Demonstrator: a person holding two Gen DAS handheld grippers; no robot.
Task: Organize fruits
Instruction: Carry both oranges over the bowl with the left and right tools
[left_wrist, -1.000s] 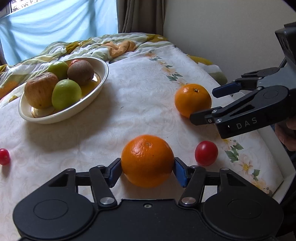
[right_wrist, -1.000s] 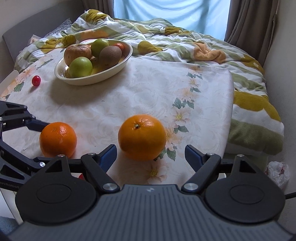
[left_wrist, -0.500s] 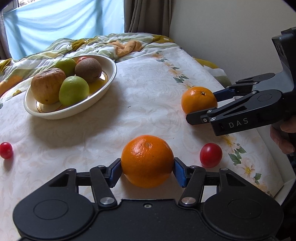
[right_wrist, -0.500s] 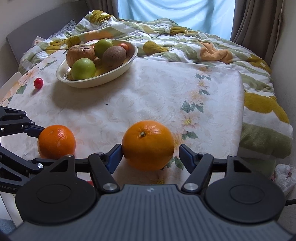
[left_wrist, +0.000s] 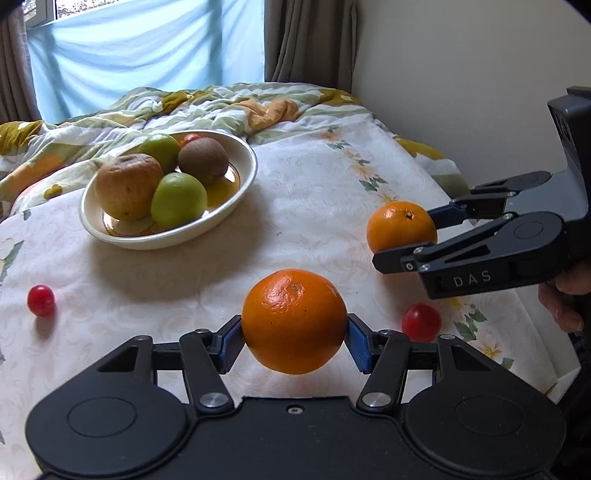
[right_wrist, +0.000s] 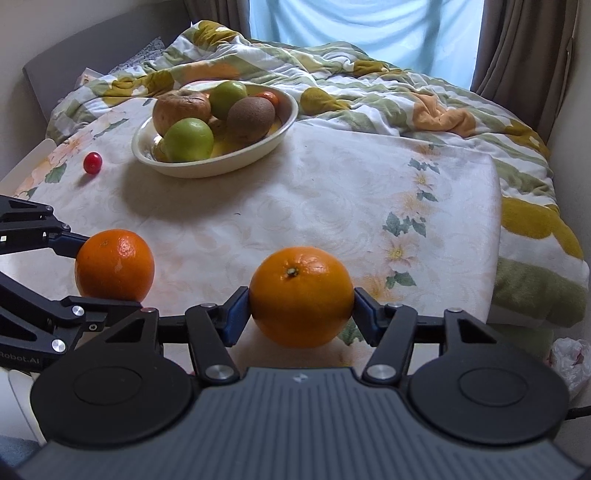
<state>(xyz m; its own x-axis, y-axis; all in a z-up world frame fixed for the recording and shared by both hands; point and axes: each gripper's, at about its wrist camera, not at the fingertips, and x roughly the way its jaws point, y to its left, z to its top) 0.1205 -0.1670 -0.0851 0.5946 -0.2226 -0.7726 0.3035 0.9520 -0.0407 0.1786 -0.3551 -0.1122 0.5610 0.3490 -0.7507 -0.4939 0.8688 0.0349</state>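
— What have you got in each hand?

— My left gripper (left_wrist: 294, 334) has its fingers clamped on an orange (left_wrist: 294, 320), one blue pad on each flank. It looks lifted just clear of the cloth, with a shadow under it. My right gripper (right_wrist: 301, 314) pinches the second orange (right_wrist: 301, 297) the same way, stem end up. Whether that one is off the surface yet I can't tell.

— And where does the fruit go?

— Into the cream bowl (left_wrist: 243, 192), I judge. It sits on the flowered cloth (left_wrist: 314, 206) and already carries a brownish apple (left_wrist: 127, 186), two green fruits, a kiwi (left_wrist: 202, 160) and something small and orange-red at the back.

— Which hand is better placed?

— That's the point the move turns on. From my left fingers the bowl lies ahead and to the left, with bare cloth between. From my right fingers it also lies ahead and left, but farther across, and my left gripper is on that side. So the left is nearer and should go first, I think.

— Anything left after that?

— Two small red fruits are loose: one (left_wrist: 41, 300) left of the bowl, another (left_wrist: 421, 322) just right of my left fingers.
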